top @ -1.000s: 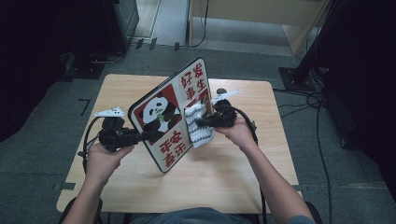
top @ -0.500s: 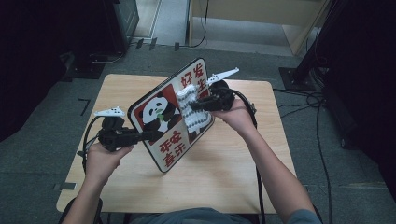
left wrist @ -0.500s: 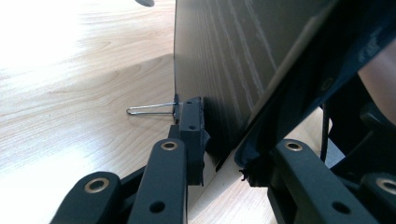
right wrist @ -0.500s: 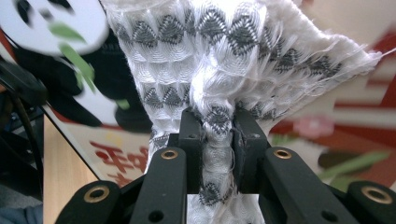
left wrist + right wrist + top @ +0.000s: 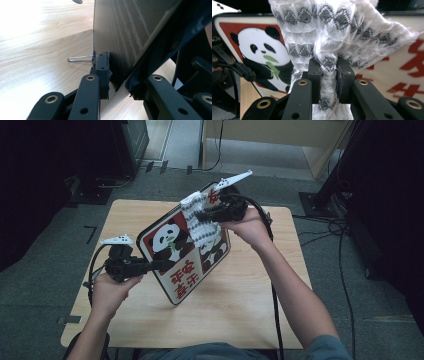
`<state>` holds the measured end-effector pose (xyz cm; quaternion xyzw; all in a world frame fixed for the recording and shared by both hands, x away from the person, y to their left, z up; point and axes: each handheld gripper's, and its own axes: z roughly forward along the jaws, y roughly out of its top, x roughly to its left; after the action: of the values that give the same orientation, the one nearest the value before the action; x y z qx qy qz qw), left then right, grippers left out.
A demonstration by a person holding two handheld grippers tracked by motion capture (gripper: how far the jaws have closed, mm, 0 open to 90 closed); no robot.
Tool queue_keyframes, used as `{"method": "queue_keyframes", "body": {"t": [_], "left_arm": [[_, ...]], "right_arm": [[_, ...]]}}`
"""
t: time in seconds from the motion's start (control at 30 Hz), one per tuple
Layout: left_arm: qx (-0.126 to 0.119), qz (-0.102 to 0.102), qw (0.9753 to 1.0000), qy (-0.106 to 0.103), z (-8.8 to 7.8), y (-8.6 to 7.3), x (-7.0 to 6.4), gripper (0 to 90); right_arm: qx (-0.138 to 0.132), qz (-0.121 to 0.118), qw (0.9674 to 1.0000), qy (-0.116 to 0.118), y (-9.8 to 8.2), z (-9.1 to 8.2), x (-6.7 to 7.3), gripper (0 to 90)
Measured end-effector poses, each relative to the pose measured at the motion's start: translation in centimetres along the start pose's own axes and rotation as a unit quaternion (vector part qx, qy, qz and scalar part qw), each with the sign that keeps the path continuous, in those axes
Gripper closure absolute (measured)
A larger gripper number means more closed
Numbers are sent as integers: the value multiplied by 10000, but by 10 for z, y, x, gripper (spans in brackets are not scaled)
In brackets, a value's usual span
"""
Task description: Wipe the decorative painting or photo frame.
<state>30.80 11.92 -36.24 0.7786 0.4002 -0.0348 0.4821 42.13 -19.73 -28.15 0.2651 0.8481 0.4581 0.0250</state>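
My right hand-held gripper (image 5: 328, 82) was clamped on a white cloth (image 5: 329, 37) with grey zigzag bands, its two black jaws pinching a bunched fold of the fabric between them, and the loose part of the cloth fanned out above the jaws across the upper middle of the right gripper view. In the high view that right hand-held gripper (image 5: 200, 215) sat in the upper middle of the frame, and the cloth (image 5: 200, 222) hung from it against the face of a panda sign (image 5: 172, 251), covering part of the sign's upper half. The sign was a flat board with a red field, a black-and-white panda and red characters on white; it stood tilted on its lower edge near the centre of the wooden worktop (image 5: 250, 310). My left hand-held gripper (image 5: 161, 265), at the left of the high view, was closed on the sign's left edge. In the left gripper view, the left hand-held gripper (image 5: 117, 77) had one jaw on each side of the sign's dark, wood-grained back (image 5: 125, 32), and a thin wire loop (image 5: 80, 59) stuck out at that edge over the pale worktop (image 5: 37, 50).
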Motion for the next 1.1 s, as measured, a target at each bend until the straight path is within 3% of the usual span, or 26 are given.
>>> {"method": "queue_keyframes", "body": {"t": [0.33, 1.1], "left_arm": [[6, 1, 10000, -23, 0, 0, 2, 742], [5, 2, 10000, -50, 0, 0, 2, 741]], "right_arm": [[33, -49, 10000, -8, 11, 6, 5, 775], [150, 63, 9998, 109, -12, 21, -3, 773]]}}
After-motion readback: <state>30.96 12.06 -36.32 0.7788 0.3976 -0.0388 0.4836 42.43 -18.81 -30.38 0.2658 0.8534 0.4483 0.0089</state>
